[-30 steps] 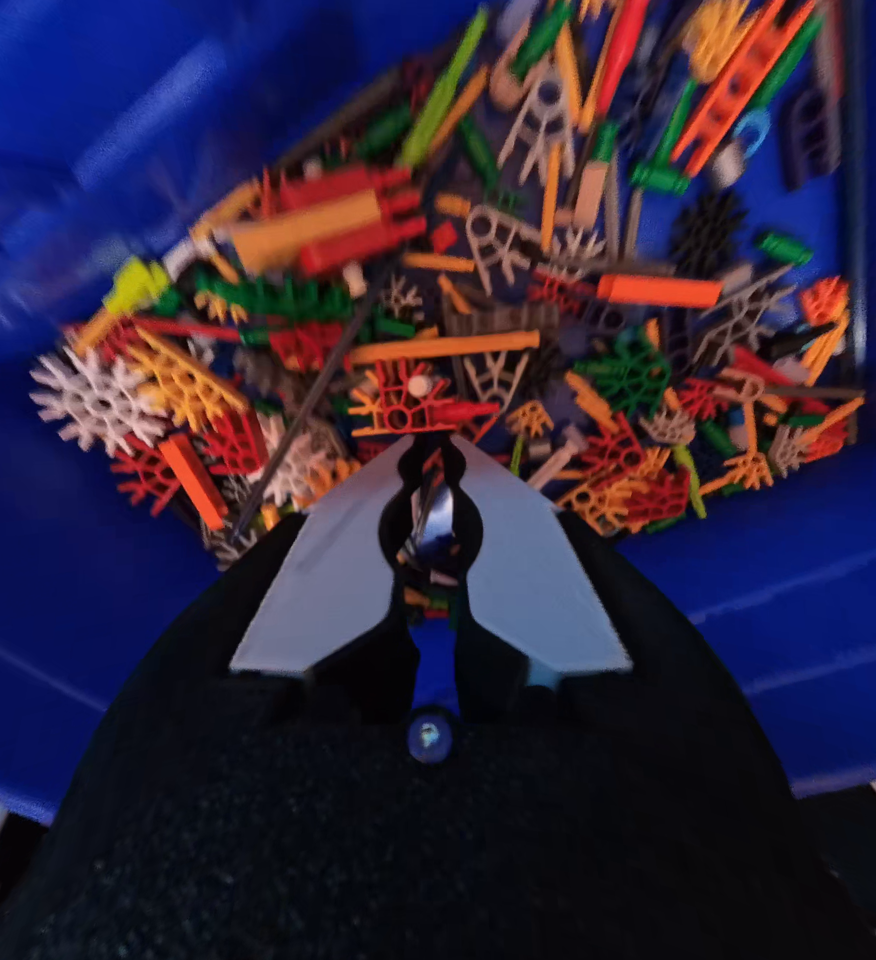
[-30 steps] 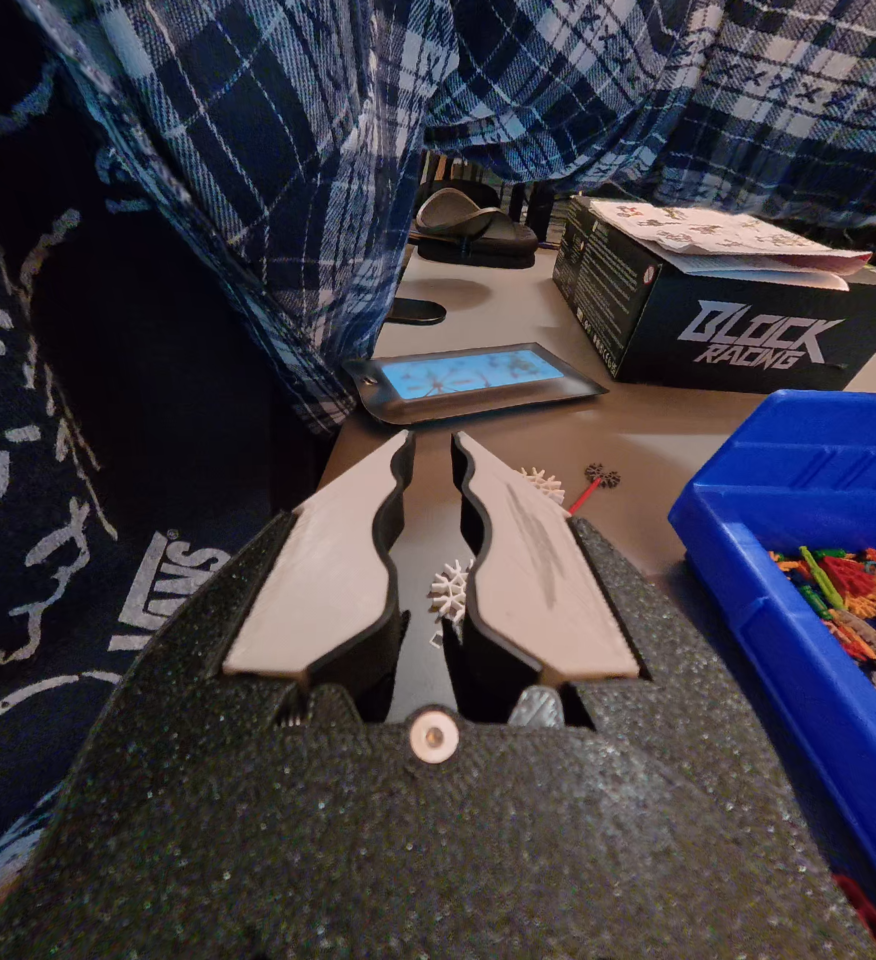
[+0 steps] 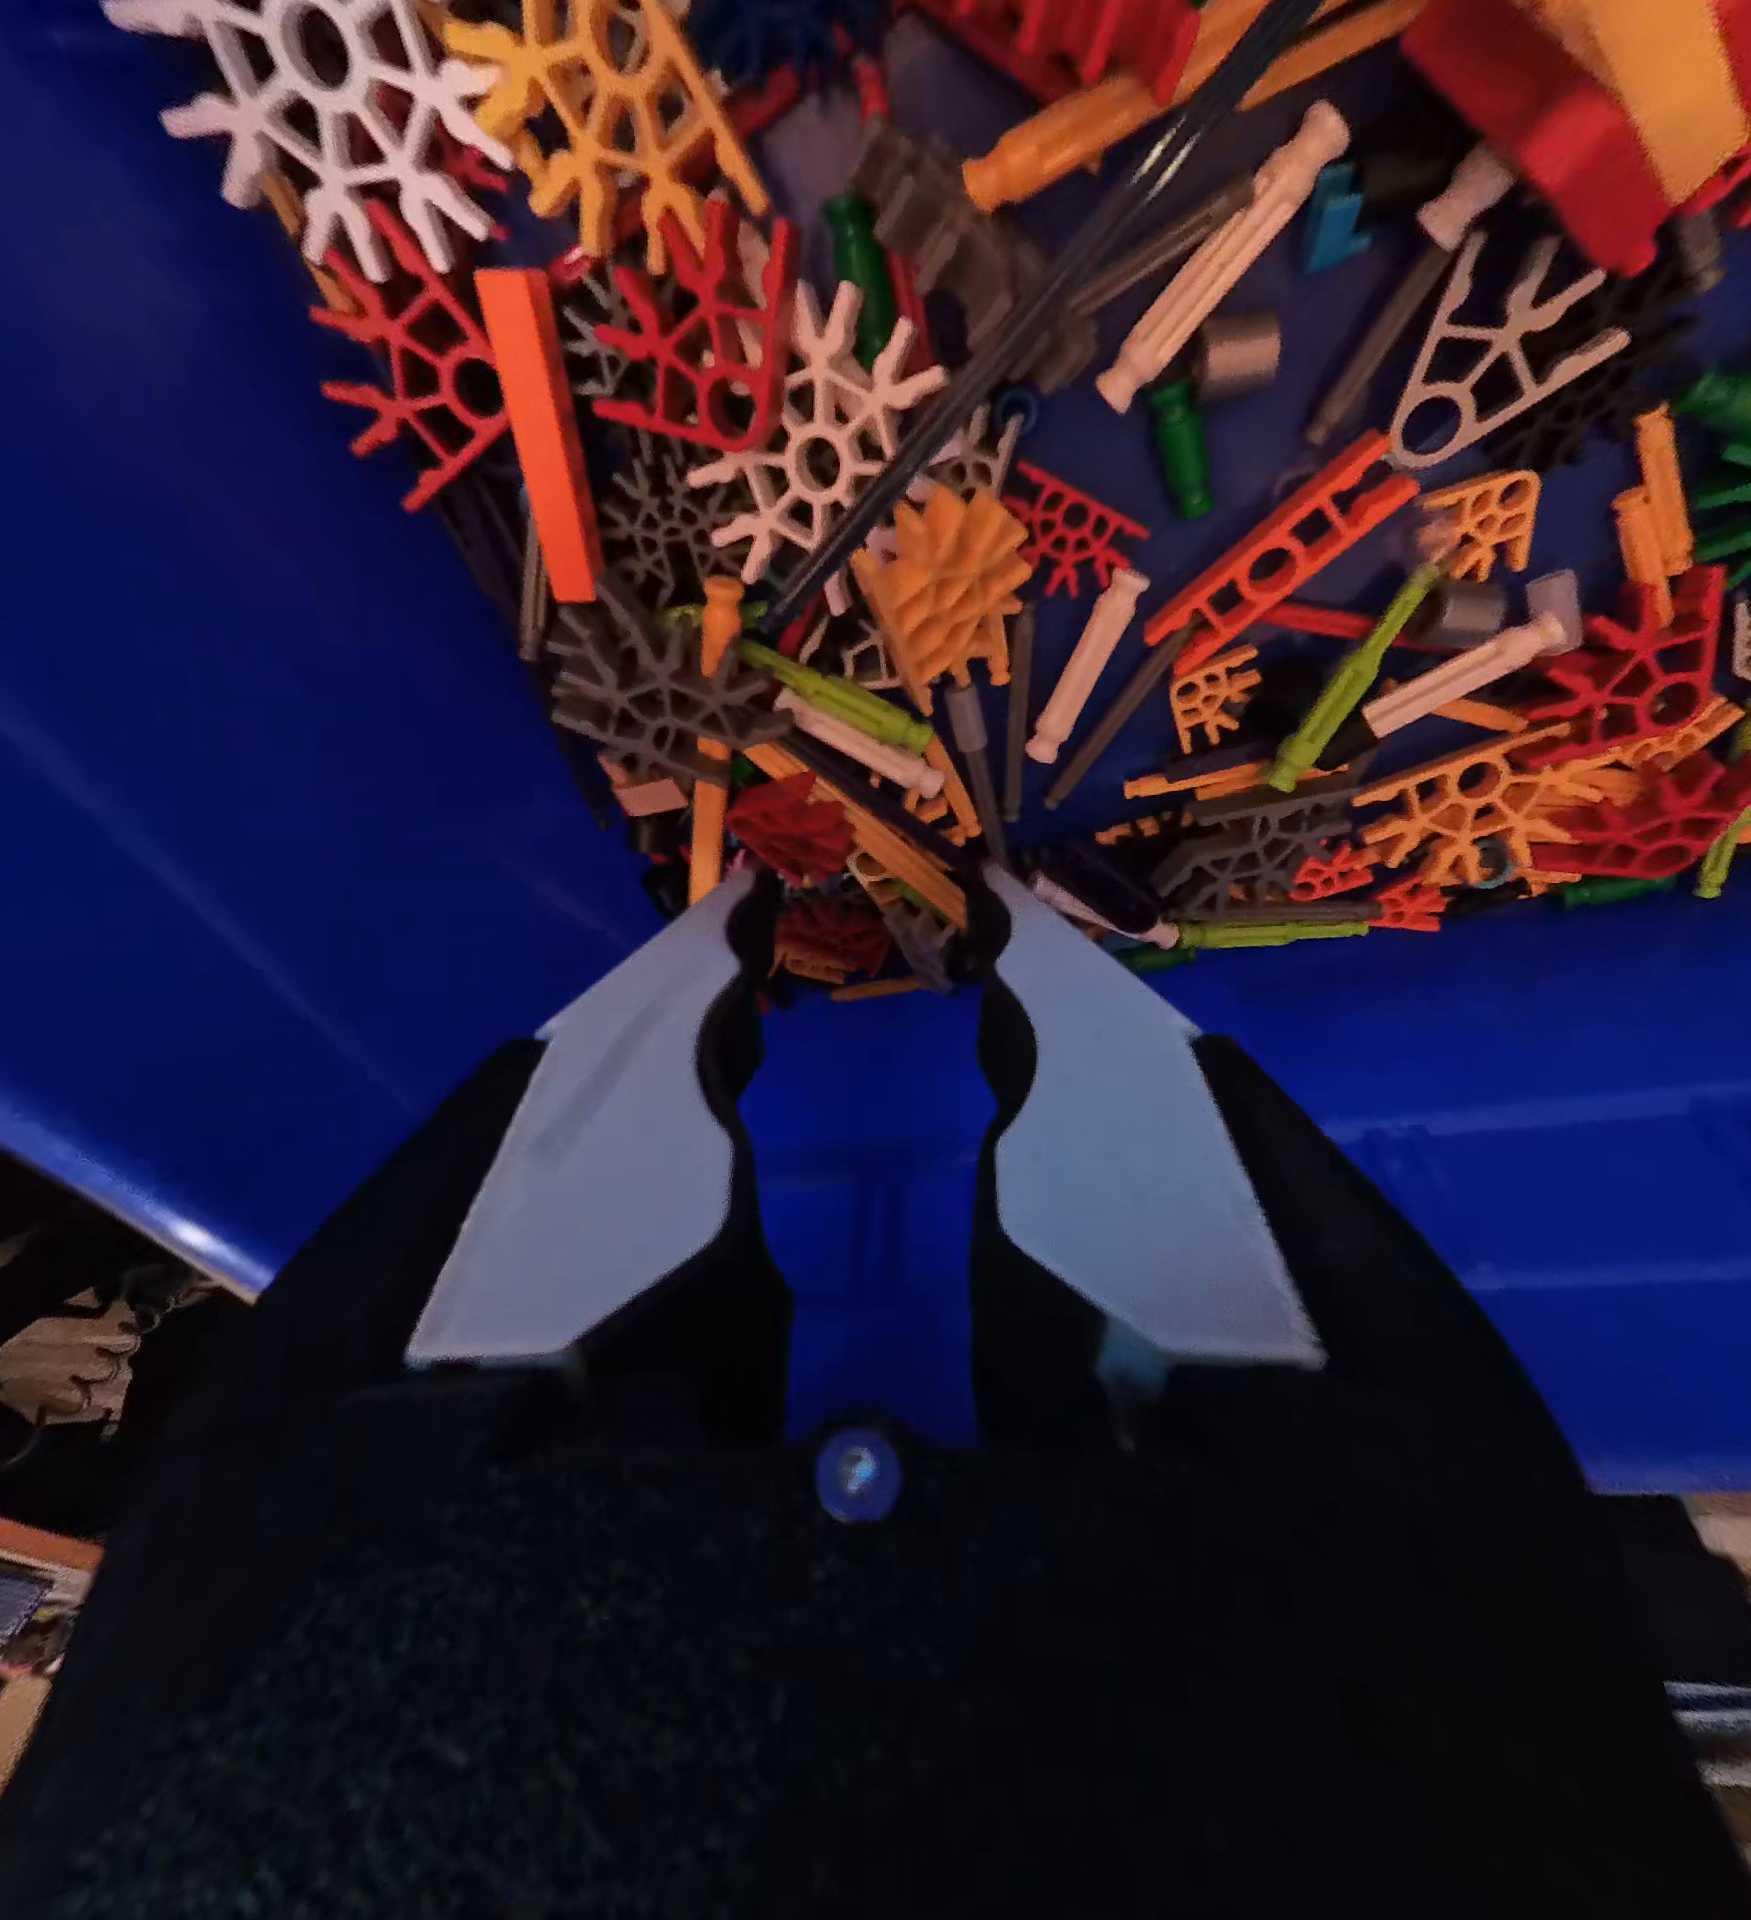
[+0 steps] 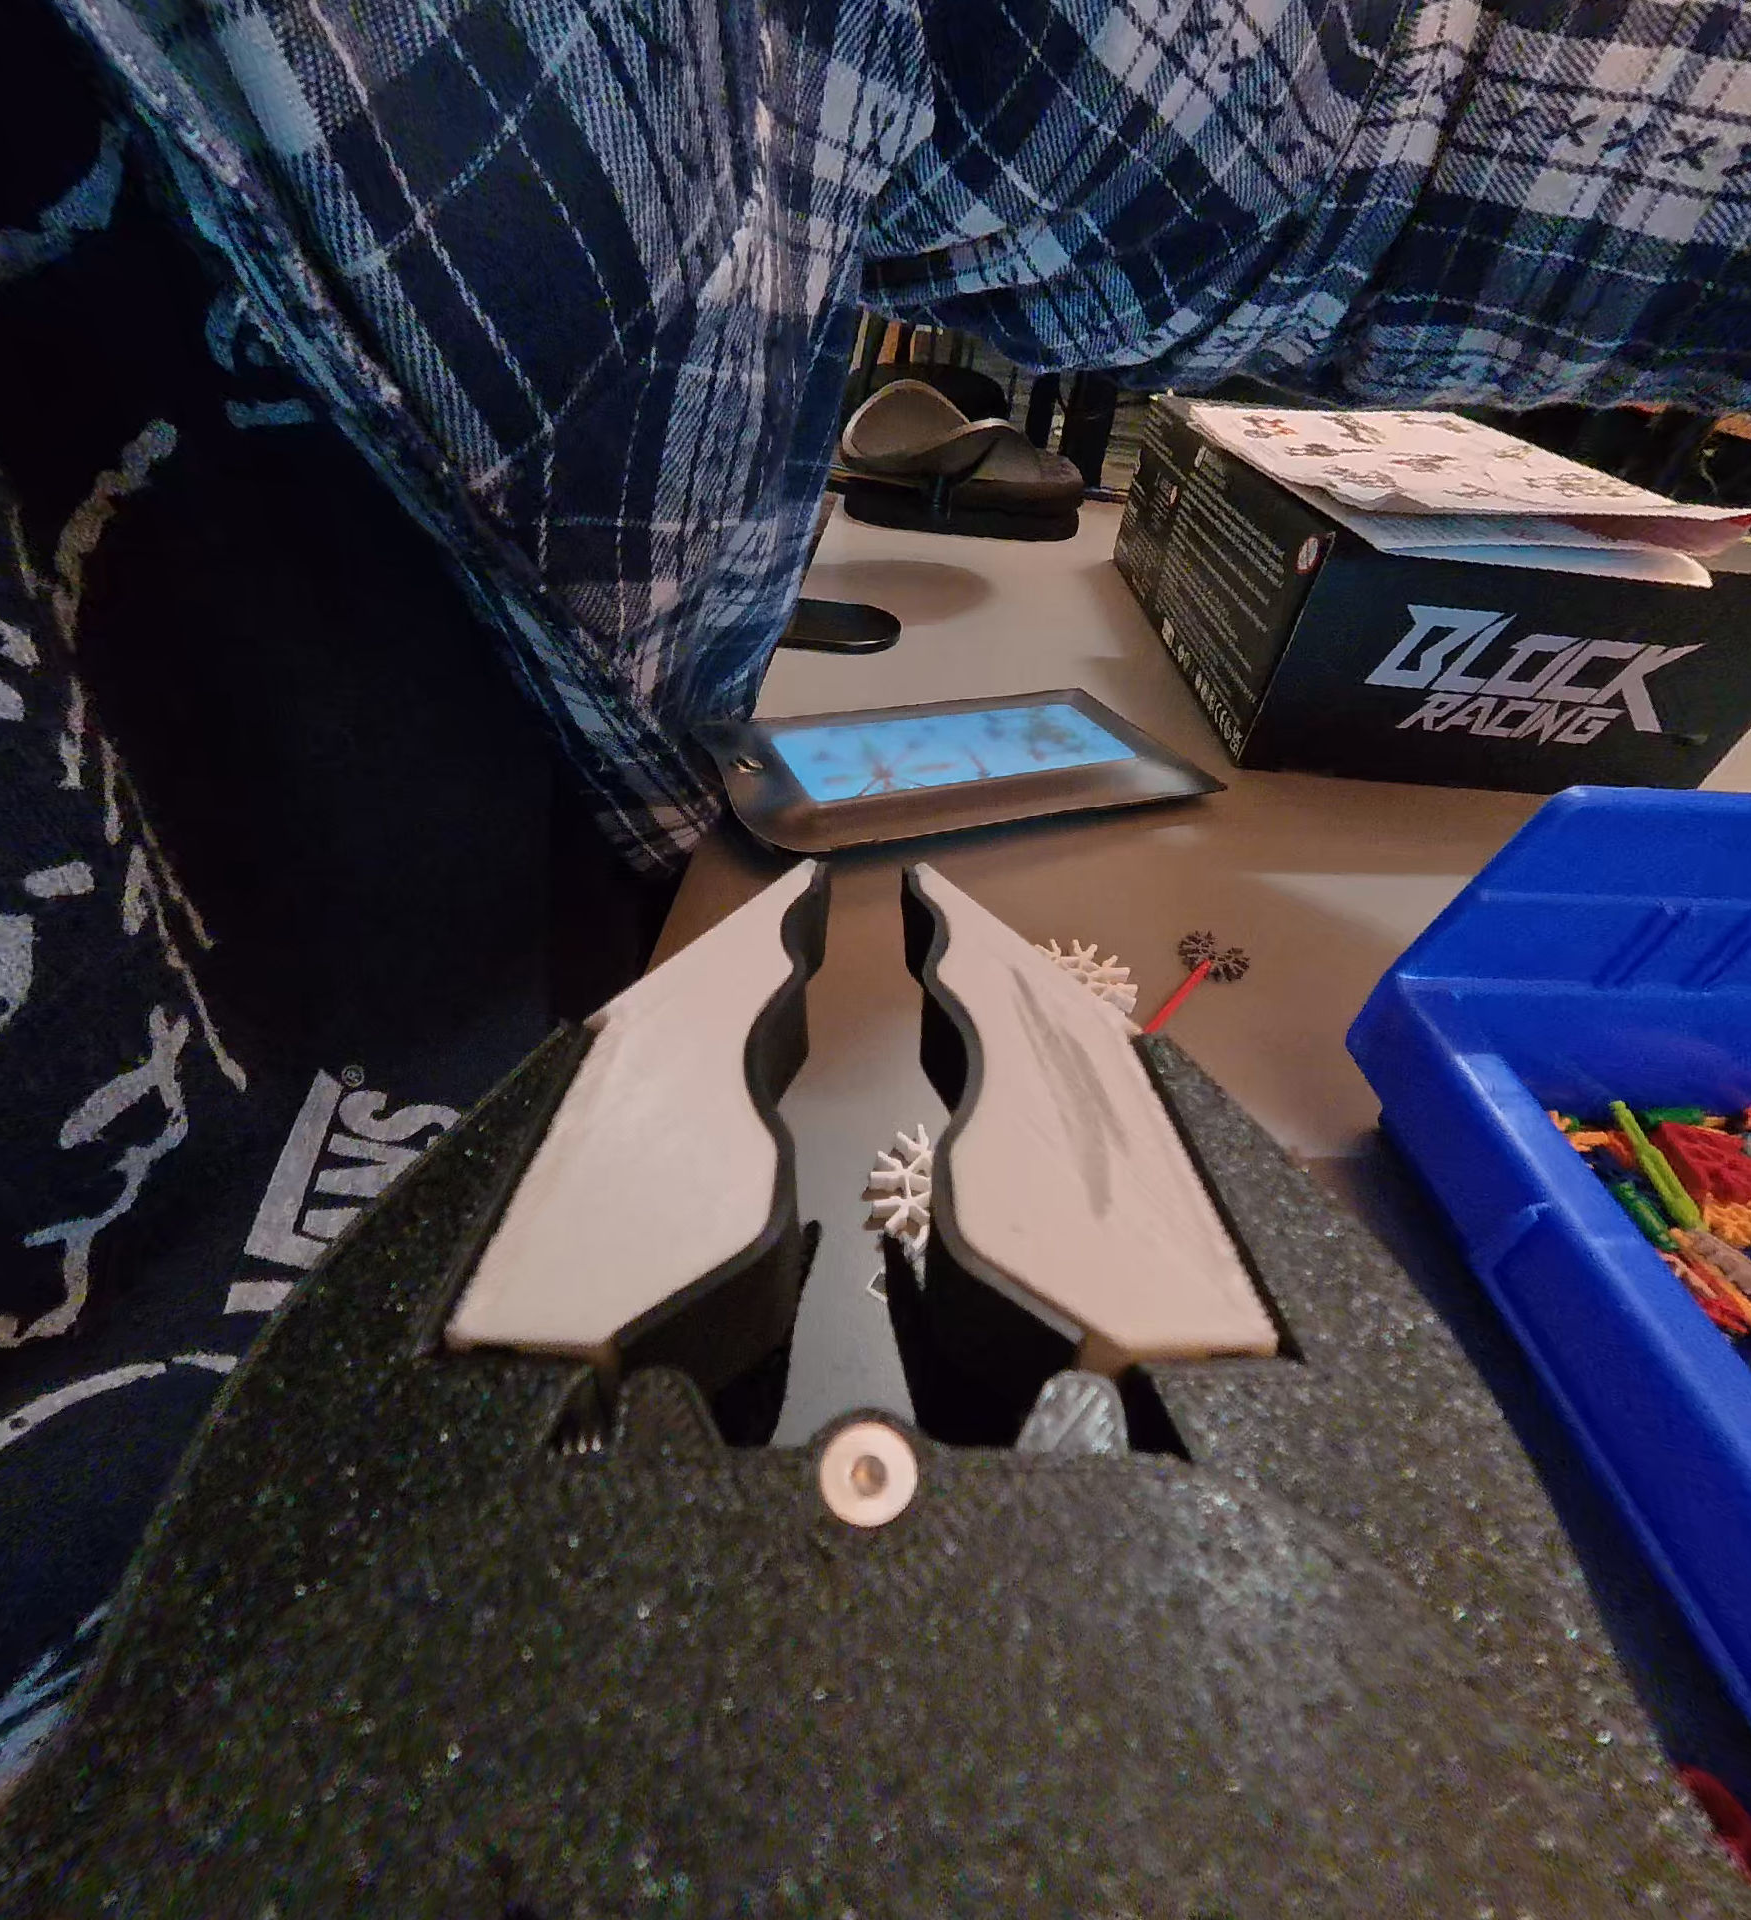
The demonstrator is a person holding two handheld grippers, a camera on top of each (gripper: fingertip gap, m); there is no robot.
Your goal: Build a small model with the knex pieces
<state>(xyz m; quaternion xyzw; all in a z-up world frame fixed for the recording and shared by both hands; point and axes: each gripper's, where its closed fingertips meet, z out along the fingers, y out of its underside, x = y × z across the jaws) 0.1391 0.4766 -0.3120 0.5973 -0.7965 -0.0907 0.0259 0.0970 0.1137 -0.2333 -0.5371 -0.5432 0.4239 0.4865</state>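
Left gripper [image 3: 866, 914]: we see its fingers spread wide and empty, tips pushed down into the heap of plastic rods and connectors [image 3: 954, 582] inside the blue bin [image 3: 227, 727]. The tips straddle a red connector [image 3: 829, 935] and thin orange rods, apparently to bracket one piece out of the tangle.

Right gripper [image 4: 863, 883]: fingers parted by a narrow gap, nothing between them, held low over the surface [image 4: 1318, 862] beside the bin. A white snowflake connector [image 4: 902, 1184] lies on the surface below the gap. A lit phone [image 4: 944, 748] lies just ahead; a black box [image 4: 1453, 644] sits farther right.
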